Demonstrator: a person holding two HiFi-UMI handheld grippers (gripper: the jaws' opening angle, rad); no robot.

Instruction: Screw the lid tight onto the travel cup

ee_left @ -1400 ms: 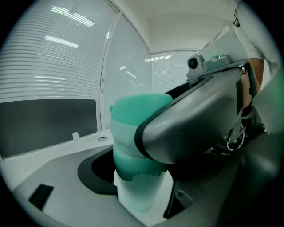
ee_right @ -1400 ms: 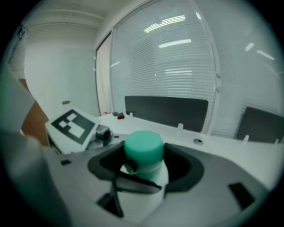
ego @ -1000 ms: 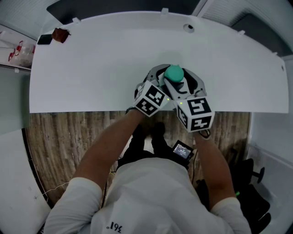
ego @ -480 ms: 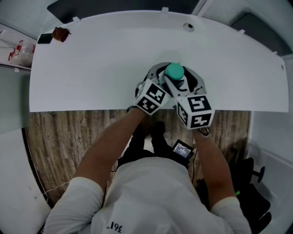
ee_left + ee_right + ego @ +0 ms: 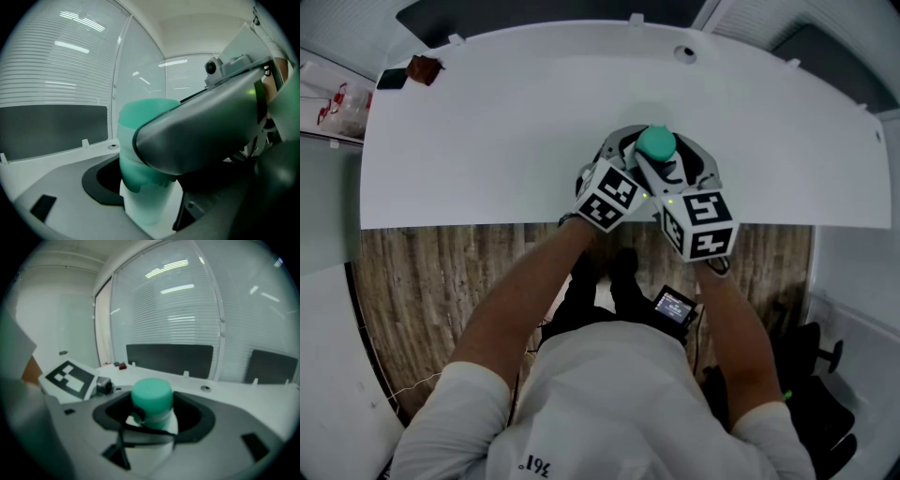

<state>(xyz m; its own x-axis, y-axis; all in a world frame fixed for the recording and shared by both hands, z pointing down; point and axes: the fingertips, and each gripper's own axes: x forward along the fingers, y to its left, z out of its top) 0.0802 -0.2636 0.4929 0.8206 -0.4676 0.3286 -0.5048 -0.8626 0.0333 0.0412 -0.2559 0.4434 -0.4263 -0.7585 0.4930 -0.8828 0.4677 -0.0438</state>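
"Travel cup [image 5: 151,201]: position?"
"Upright, near the front edge of the white surface [image 5: 487,141]. The head view gives only the teal lid [image 5: 656,143]. The white body shows best in the left gripper view. No view shows whether the base touches the surface."
"Left hand-held gripper [image 5: 146,219]?"
"Jaws wide, clamped on the white body below the lid. The right half of that view is blocked by the grey housing [image 5: 206,126] of the right hand-held gripper [image 5: 152,425], crossing in front."
"And the right one?"
"Closed round the lid's lower part, dark pads against both sides, lid top standing above them. Only its own view shows a dark strap [image 5: 145,431] across the cup's neck, and the left marker cube [image 5: 70,376] just beside."
"Anything else?"
"A small dark-red object [image 5: 422,70] and a black one [image 5: 391,81] sit at the far left corner, well apart from the cup. The left gripper view misses both."
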